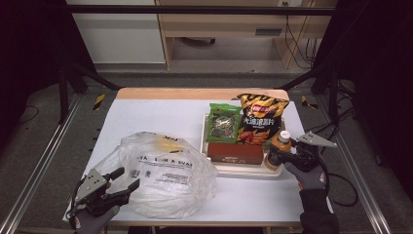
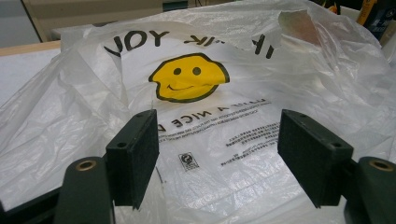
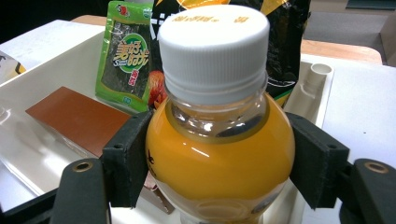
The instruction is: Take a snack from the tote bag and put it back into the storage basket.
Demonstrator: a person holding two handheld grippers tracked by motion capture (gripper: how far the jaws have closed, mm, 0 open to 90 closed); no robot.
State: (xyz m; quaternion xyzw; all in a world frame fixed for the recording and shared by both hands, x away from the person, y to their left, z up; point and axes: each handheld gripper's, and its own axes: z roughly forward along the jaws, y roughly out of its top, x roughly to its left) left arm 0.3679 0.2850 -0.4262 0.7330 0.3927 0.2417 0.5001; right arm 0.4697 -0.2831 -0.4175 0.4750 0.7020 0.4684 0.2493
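A clear bottle of orange juice with a white cap stands upright at the front right corner of a white tray. My right gripper has a pad pressed against each side of the bottle's belly. A crumpled translucent plastic bag printed with a yellow smiley lies at the front left of the table. My left gripper sits at the bag's near left edge, jaws wide apart with only the bag's film lying between them.
The tray also holds a green seaweed packet, a black and orange chips bag and a flat brown box. A white sheet covers the table, bare at the back left.
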